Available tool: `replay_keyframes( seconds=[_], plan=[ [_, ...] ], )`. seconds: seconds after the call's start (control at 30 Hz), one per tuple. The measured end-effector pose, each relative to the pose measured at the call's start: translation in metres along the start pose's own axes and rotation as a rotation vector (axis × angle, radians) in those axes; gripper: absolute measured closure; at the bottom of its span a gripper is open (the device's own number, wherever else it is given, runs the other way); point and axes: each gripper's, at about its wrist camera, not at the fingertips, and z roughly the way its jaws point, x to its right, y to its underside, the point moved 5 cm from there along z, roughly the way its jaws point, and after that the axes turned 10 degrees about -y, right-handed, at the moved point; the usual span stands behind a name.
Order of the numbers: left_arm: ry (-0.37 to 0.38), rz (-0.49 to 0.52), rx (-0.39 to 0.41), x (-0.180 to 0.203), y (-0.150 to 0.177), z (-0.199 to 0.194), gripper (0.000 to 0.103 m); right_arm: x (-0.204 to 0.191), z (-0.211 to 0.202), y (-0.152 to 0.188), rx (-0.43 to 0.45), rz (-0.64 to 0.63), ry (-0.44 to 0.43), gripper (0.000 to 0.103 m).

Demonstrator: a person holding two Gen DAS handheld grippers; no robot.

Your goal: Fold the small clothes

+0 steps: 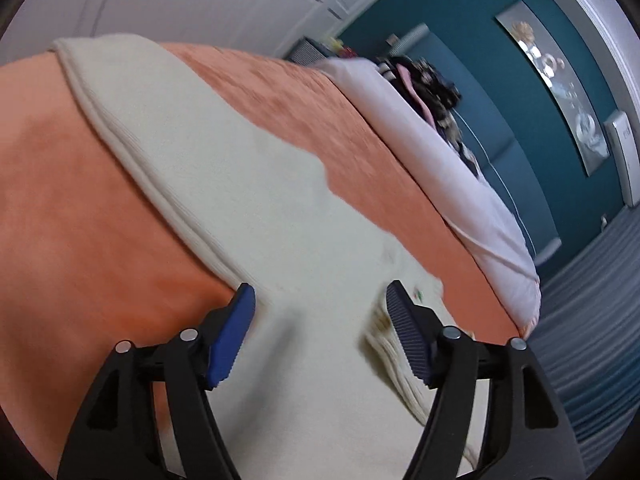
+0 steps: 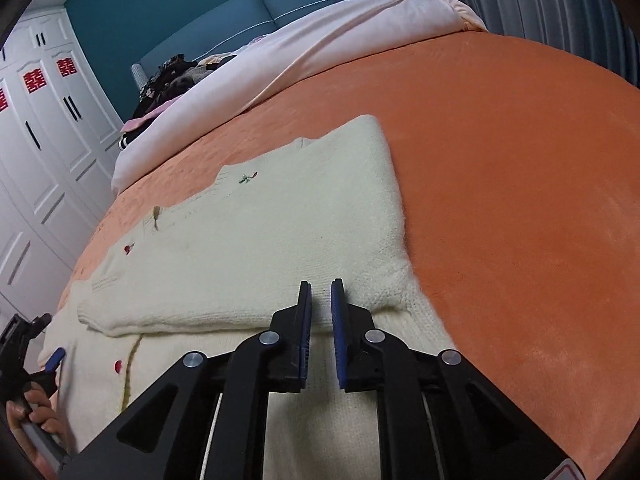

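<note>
Cream sweater [image 2: 280, 216] beside rolled duvet [image 2: 320, 56]

The left gripper [image 1: 320, 320], black with blue pads, has its jaws spread wide apart with nothing between them. The right gripper [image 2: 321, 312], also black with blue pads, has its jaws nearly together with only a thin gap, and I cannot tell if they pinch anything. A bare hand [image 2: 30, 420] grips the left gripper's handle from below, fingers curled around it.
</note>
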Motion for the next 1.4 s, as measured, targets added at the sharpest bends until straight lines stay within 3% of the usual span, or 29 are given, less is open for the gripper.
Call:
replay_keyframes(
  seconds=[0.1, 0.17, 0.23, 0.3, 0.33, 0.43, 0.5, 0.6, 0.67, 0.73, 0.8, 0.87, 0.9, 0.93, 0.97, 1.0, 1.1, 1.17, 1.2, 1.27, 1.33, 1.4],
  plan=[
    [-0.161, -0.101, 0.075, -0.066, -0.069, -0.004, 0.03, 0.001, 0.004, 0.006, 0.011, 0.003, -0.005, 0.094],
    [-0.229, -0.204, 0.072, -0.11, -0.106, 0.004, 0.03, 0.001, 0.007, 0.008, 0.012, 0.003, -0.004, 0.094],
    [-0.212, -0.307, 0.053, -0.145, -0.13, 0.017, 0.035, -0.001, 0.01, 0.01, 0.013, 0.007, -0.006, 0.094],
    [-0.231, -0.343, 0.062, -0.156, -0.145, 0.023, 0.043, 0.003, 0.009, 0.012, 0.013, 0.022, -0.019, 0.094],
    [-0.236, -0.346, 0.058, -0.156, -0.151, 0.027, 0.047, 0.005, 0.009, 0.012, 0.014, 0.033, -0.029, 0.094],
    [-0.243, -0.333, 0.007, -0.144, -0.158, 0.043, 0.092, 0.009, 0.01, 0.012, 0.019, 0.05, -0.048, 0.094],
    [-0.235, -0.282, 0.062, -0.123, -0.165, 0.027, 0.094, 0.01, 0.01, 0.012, 0.02, 0.052, -0.052, 0.094],
    [-0.13, -0.042, 0.18, -0.041, -0.172, -0.015, 0.094, 0.011, 0.009, 0.012, 0.025, 0.056, -0.059, 0.094],
    [-0.004, 0.128, 0.216, 0.036, -0.151, -0.049, 0.094, 0.013, 0.009, 0.012, 0.03, 0.067, -0.073, 0.094],
    [0.136, 0.263, 0.19, 0.108, -0.107, -0.073, 0.094, 0.014, 0.008, 0.011, 0.033, 0.077, -0.085, 0.094],
    [0.238, 0.381, 0.112, 0.165, -0.049, -0.081, 0.094, 0.016, 0.009, 0.011, 0.033, 0.084, -0.095, 0.094],
    [0.278, 0.476, -0.016, 0.199, 0.021, -0.067, 0.087, 0.018, 0.009, 0.011, 0.034, 0.092, -0.105, 0.094],
    [0.273, 0.508, -0.087, 0.206, 0.056, -0.053, 0.082, 0.019, 0.008, 0.01, 0.035, 0.098, -0.112, 0.094],
    [0.24, 0.527, -0.158, 0.205, 0.092, -0.038, 0.064, 0.02, 0.008, 0.01, 0.035, 0.104, -0.121, 0.094],
    [0.213, 0.531, -0.206, 0.198, 0.117, -0.026, 0.056, 0.021, 0.007, 0.01, 0.036, 0.114, -0.133, 0.094],
    [0.185, 0.518, -0.243, 0.187, 0.139, -0.017, 0.057, 0.023, 0.007, 0.01, 0.037, 0.122, -0.143, 0.094],
    [0.161, 0.407, -0.267, 0.152, 0.151, -0.011, 0.056, 0.026, 0.005, 0.009, 0.038, 0.144, -0.172, 0.094],
    [0.136, 0.317, -0.227, 0.129, 0.137, -0.018, 0.04, 0.025, 0.003, 0.007, 0.032, 0.152, -0.179, 0.093],
    [0.116, 0.277, -0.199, 0.118, 0.123, -0.02, 0.036, 0.022, 0.002, 0.005, 0.022, 0.148, -0.182, 0.086],
    [0.085, 0.216, -0.166, 0.098, 0.096, -0.019, 0.031, 0.006, -0.004, -0.001, 0.01, 0.124, -0.188, 0.063],
    [0.05, 0.148, -0.168, 0.075, 0.07, -0.012, 0.031, -0.012, -0.011, -0.009, 0.04, 0.121, -0.216, 0.024],
    [0.025, 0.065, -0.186, 0.054, 0.055, 0.0, 0.031, -0.03, 0.0, -0.013, -0.007, 0.11, -0.234, 0.017]
  ],
)
